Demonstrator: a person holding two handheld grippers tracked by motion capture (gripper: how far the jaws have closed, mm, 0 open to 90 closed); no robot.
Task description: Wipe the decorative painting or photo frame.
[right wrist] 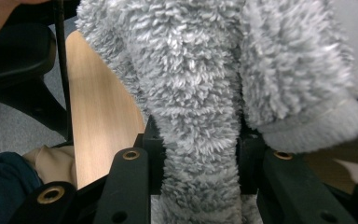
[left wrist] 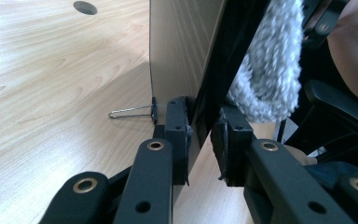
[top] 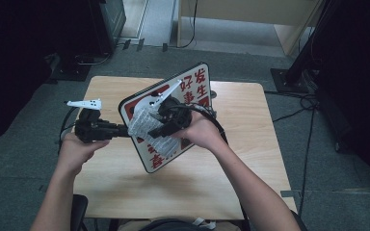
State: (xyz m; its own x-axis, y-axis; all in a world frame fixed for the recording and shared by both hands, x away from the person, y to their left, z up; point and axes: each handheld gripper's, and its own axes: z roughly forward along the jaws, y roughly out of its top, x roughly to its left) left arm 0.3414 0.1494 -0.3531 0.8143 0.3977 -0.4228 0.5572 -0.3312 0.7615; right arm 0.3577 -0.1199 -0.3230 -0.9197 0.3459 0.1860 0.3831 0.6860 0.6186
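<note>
Left tongs (left wrist: 199, 135) are clamped on the edge of the sign board (top: 164, 115), holding it tilted up off the bench (top: 221, 183). Right tongs (right wrist: 193, 154) are pinching a fluffy grey cloth (right wrist: 200, 93) pressed against the board's printed face. The left gripper view catches a small wire clip (left wrist: 133, 112) behind the board and a hole (left wrist: 85, 7) in the benchtop. Grey carpet and cables (top: 294, 113) lie around the bench.

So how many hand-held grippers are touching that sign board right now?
2. The left hand-held gripper clamps the sign board by its left edge. The right hand-held gripper presses a fluffy grey cloth against its printed face.
</note>
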